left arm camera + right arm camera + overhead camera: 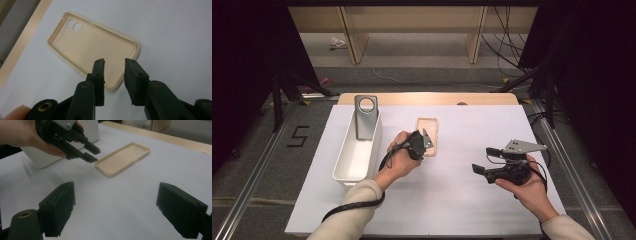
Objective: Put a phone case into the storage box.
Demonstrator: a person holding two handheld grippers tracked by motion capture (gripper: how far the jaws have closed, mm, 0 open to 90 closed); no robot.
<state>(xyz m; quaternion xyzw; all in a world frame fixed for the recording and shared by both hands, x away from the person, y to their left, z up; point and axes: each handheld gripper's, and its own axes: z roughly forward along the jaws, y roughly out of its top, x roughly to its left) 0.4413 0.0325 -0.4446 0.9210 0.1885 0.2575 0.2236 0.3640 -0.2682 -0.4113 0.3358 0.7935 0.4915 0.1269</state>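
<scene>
Over the near end of the beige phone case I hold my left gripper narrowly open to take its rim, while my right gripper waits wide open.

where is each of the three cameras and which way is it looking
High view: above the person's side, looking forward and down on the table; both forearms, left gripper and right gripper enter from below.
Left gripper view: on the left gripper, looking down its parted jaws at the near end of the beige phone case.
Right gripper view: on the right gripper, low over the table, jaws wide; the left hand shows ahead by the white bin.
Shared: all three show the phone case; the high and right gripper views also show the bin.
</scene>
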